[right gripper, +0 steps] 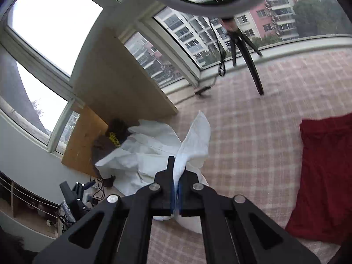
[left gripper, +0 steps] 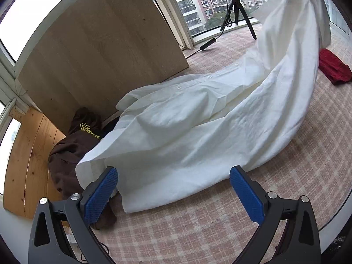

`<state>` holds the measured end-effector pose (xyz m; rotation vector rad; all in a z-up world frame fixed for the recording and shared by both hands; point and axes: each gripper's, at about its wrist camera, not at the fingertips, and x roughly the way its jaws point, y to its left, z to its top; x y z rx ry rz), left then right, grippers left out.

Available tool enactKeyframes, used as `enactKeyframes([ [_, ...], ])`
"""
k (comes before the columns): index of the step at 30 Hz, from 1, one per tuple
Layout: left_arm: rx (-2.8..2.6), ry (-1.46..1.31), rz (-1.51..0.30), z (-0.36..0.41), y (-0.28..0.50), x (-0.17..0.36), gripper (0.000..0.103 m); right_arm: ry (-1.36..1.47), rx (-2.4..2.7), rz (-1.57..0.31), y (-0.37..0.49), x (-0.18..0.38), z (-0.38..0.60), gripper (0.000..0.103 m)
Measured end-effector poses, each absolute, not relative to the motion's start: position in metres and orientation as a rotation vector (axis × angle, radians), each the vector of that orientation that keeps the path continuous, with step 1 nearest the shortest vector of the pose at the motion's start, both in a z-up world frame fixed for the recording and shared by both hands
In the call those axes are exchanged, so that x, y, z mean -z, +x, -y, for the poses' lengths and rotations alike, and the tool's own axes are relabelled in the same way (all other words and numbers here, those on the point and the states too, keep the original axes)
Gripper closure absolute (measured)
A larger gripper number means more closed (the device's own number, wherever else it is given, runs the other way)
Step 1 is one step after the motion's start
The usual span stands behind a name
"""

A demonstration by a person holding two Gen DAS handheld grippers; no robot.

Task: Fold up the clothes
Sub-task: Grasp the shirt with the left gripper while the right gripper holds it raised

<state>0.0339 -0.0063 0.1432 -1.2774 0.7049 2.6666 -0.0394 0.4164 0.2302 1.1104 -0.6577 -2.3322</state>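
Note:
A white button shirt lies stretched over the pink checked surface, its far end lifted high toward the top right. My left gripper stands open just short of the shirt's near hem, its blue pads apart with nothing between them. In the right wrist view my right gripper is shut on a bunched part of the white shirt, and the cloth rises out of the closed jaws while the rest hangs down to the surface.
A brown garment with yellow print is heaped at the left by a wooden board. A red garment lies at the right. A black tripod and cable stand near the windows. Cables and gear sit at the lower left.

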Motion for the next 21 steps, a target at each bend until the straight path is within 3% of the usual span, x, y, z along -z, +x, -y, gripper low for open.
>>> enactKeyframes([
  [6,-2.782,-1.018,-0.61,0.021,0.043,-0.207,0.001,0.663,2.429,0.368,0.018,-0.471,-0.359,0.101],
  [10,-2.82,-0.855,-0.543,0.029,0.057,-0.243,0.001,0.466,2.454,0.229,0.071,-0.577,-0.314,0.101],
  [15,-2.779,-0.747,-0.51,0.029,0.07,-0.264,0.001,0.374,2.503,0.032,0.123,-0.639,-0.254,0.101],
  [21,-2.632,-0.691,-0.569,0.001,0.08,-0.254,0.001,0.424,2.604,0.014,0.139,-0.626,-0.25,0.101],
])
